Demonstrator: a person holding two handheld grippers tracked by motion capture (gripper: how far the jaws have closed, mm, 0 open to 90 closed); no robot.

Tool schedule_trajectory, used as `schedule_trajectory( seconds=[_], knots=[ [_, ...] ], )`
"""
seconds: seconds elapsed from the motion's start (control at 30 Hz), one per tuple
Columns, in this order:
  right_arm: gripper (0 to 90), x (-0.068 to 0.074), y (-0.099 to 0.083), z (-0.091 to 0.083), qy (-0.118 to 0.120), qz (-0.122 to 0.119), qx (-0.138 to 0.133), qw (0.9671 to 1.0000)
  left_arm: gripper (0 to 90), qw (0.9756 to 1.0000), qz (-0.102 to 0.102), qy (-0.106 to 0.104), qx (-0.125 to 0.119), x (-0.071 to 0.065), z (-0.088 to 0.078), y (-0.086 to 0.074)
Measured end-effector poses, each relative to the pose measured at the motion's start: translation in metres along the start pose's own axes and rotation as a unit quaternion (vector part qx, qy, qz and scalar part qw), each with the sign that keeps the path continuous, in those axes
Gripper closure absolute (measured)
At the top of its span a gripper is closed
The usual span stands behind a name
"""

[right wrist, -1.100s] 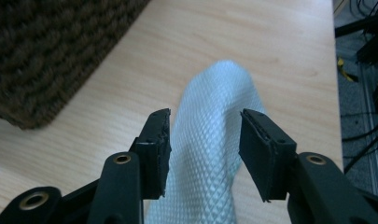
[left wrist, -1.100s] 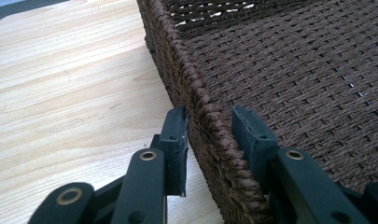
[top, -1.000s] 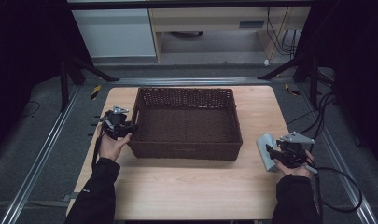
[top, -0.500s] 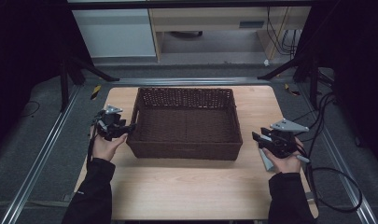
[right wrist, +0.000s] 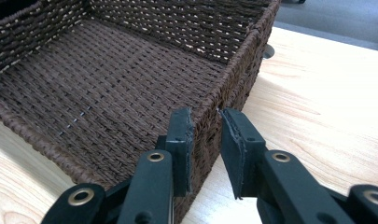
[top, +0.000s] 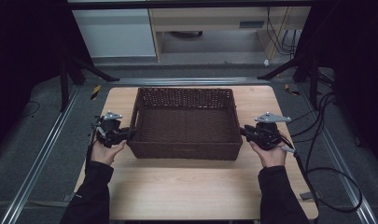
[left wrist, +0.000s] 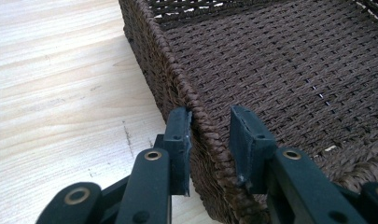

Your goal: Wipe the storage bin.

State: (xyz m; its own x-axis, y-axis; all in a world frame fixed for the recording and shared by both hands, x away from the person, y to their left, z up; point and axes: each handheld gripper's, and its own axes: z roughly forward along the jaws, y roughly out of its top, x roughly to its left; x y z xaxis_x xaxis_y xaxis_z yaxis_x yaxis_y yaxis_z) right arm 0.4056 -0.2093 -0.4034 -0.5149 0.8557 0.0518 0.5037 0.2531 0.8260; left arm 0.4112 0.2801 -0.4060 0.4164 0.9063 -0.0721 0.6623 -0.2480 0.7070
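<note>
Left tongs: the left gripper [left wrist: 210, 135] is straddling the left wall of the dark brown woven wicker basket [top: 186, 122], one black jaw outside, one inside. The outer pad is touching the weave, the inner one is standing just off it, so the jaws are spread, not yet pinching.
Right tongs: the right gripper [right wrist: 206, 140] is straddling the opposite wall near the front corner, jaws spread likewise, with a sliver of gap on each side of the rim.
Hands: the left hand [top: 106, 150] and right hand [top: 270, 154] are holding the tools level at the basket's two ends.
Step in hand: looks like the set-up for a two-handed lift or shift of the basket; both tools are placed, neither is clamping.
Next move: probably calling for both jaws to close on the walls together, then an even raise so the basket isn't tilting.
Basket: empty, sitting mid-table, slightly toward the far edge.
Surface: pale wooden tabletop [top: 200, 186], otherwise bare.
Room: dim, grey carpet floor [top: 37, 154], metal floor rails [top: 42, 154], black cables [top: 331, 140] trailing at right, pale cabinets [top: 116, 32] beyond.
</note>
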Motion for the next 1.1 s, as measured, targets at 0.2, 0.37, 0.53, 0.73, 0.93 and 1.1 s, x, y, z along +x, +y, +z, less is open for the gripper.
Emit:
schedule_trajectory(
  seconds=[0.2, 0.37, 0.53, 0.73, 0.93, 1.1],
  knots=[
    [69.6, 0.005, 0.006, 0.001, 0.016, -0.004, -0.01, 0.9998, 67.5, 1.0, 0.007, 0.006, 0.002, -0.004, -0.002, -0.002],
    [70.5, 0.008, 0.002, 0.017, 0.004, -0.02, 0.019, 0.9996, 67.4, 0.9999, 0.011, 0.012, -0.004, -0.006, -0.002, -0.003],
    [72.3, 0.009, 0.001, 0.017, -0.001, -0.017, 0.021, 0.9996, 68.2, 0.9997, 0.015, 0.021, -0.003, -0.008, -0.002, -0.003],
    [72.0, 0.015, -0.003, 0.007, 0.002, -0.022, 0.03, 0.9993, 68.7, 0.9996, 0.017, 0.021, -0.001, -0.013, -0.007, -0.009],
    [71.9, 0.019, -0.009, -0.002, 0.003, -0.028, 0.033, 0.9991, 68.4, 0.9996, 0.021, 0.017, 0.001, -0.018, -0.013, -0.015],
    [71.7, 0.014, -0.011, -0.003, 0.019, -0.01, 0.025, 0.9995, 67.8, 0.9996, 0.023, 0.015, 0.001, -0.017, -0.011, -0.015]
  ],
)
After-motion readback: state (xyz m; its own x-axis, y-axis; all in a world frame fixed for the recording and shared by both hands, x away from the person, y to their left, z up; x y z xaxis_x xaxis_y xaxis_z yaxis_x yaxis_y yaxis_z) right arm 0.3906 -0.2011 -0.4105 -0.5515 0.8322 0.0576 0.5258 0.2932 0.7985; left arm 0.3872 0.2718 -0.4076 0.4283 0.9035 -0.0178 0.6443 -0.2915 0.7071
